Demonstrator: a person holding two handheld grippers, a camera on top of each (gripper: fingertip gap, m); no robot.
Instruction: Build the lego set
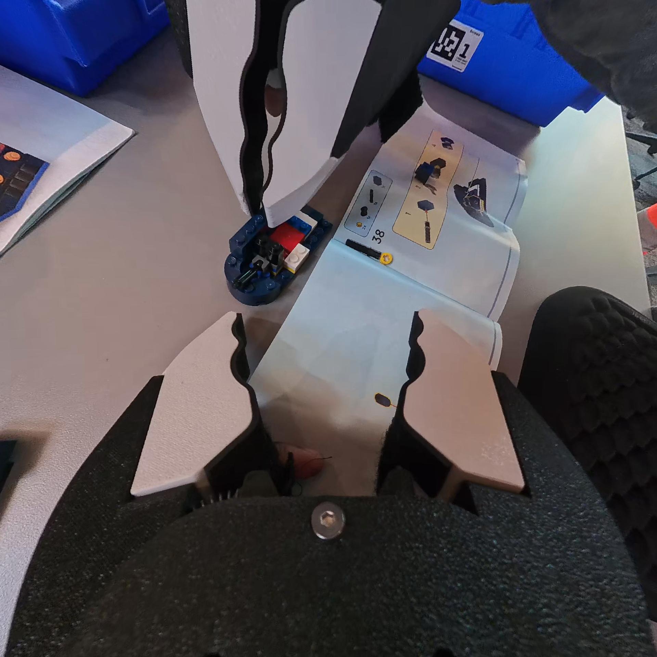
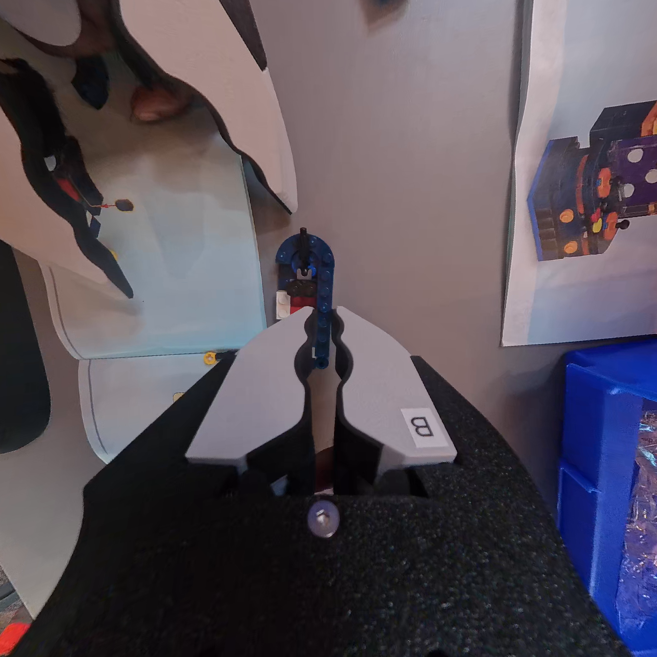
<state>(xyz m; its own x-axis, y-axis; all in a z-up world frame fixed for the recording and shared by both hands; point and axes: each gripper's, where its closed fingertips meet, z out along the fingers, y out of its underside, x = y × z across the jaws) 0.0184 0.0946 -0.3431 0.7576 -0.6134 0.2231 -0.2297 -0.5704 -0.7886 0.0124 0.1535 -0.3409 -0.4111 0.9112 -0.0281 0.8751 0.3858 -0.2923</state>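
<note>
A small dark blue brick model (image 1: 249, 281) with red, white and black bricks on it sits on the grey table. My right gripper (image 2: 323, 310) is shut on the model's dark blue side wall (image 2: 324, 320), with both pads against it. In the left wrist view the right gripper (image 1: 257, 211) comes down from above onto the model's far end. My left gripper (image 1: 325, 316) is wide open and empty, just short of the model, over the edge of an open instruction booklet (image 1: 373, 330). It also shows in the right wrist view (image 2: 209, 252), open.
A black rod with a yellow ring (image 1: 386, 258) lies on the booklet beside the model. Blue bins (image 1: 71, 46) (image 1: 515, 81) stand at the back. A second booklet (image 1: 53, 142) lies at the left. A black textured object (image 1: 597, 373) is at the right. Across from one pair of fingers to the other is roughly 6 centimetres.
</note>
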